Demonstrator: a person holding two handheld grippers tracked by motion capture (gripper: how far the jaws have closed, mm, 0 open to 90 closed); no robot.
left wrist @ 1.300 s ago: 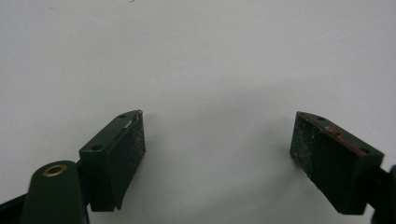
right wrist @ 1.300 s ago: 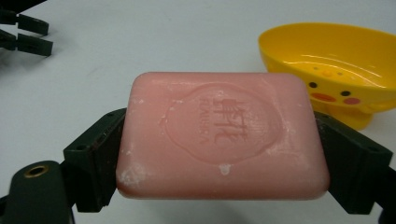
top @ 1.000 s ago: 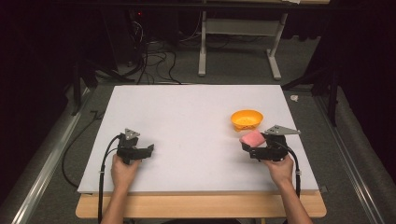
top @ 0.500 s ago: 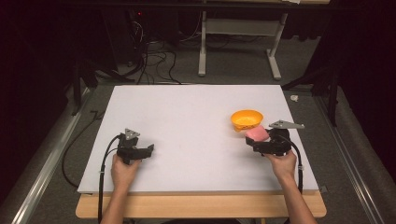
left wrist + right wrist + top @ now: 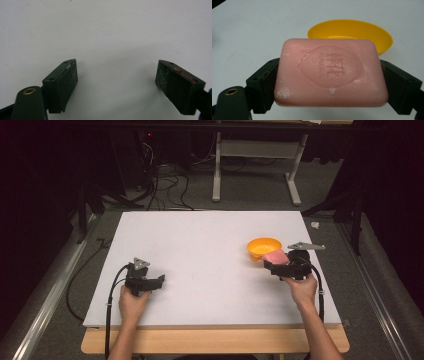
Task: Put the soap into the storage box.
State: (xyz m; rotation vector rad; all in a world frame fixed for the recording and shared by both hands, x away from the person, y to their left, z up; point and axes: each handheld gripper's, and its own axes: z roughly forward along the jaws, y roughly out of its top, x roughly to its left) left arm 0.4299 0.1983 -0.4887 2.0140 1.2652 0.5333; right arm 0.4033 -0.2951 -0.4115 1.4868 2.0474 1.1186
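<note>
A pink bar of soap (image 5: pixel 329 72) with an embossed stamp is clamped between the jaws of my right gripper (image 5: pixel 329 82). It hangs just short of a yellow bowl (image 5: pixel 352 32), which stands on the white tabletop. From above, the soap (image 5: pixel 276 257) and right gripper (image 5: pixel 280 264) sit at the near edge of the bowl (image 5: pixel 262 246), at the table's right. My left gripper (image 5: pixel 156 281) rests at the front left, open, its jaws (image 5: pixel 117 82) spread over bare white surface.
The white board (image 5: pixel 200 250) lies on a wooden table whose front edge (image 5: pixel 210 342) shows below. Cables and metal stand legs (image 5: pixel 220 175) are on the floor beyond the far edge.
My right gripper has lifted the soap and carried it a little away from me, toward the yellow bowl. The left gripper has stayed put.
</note>
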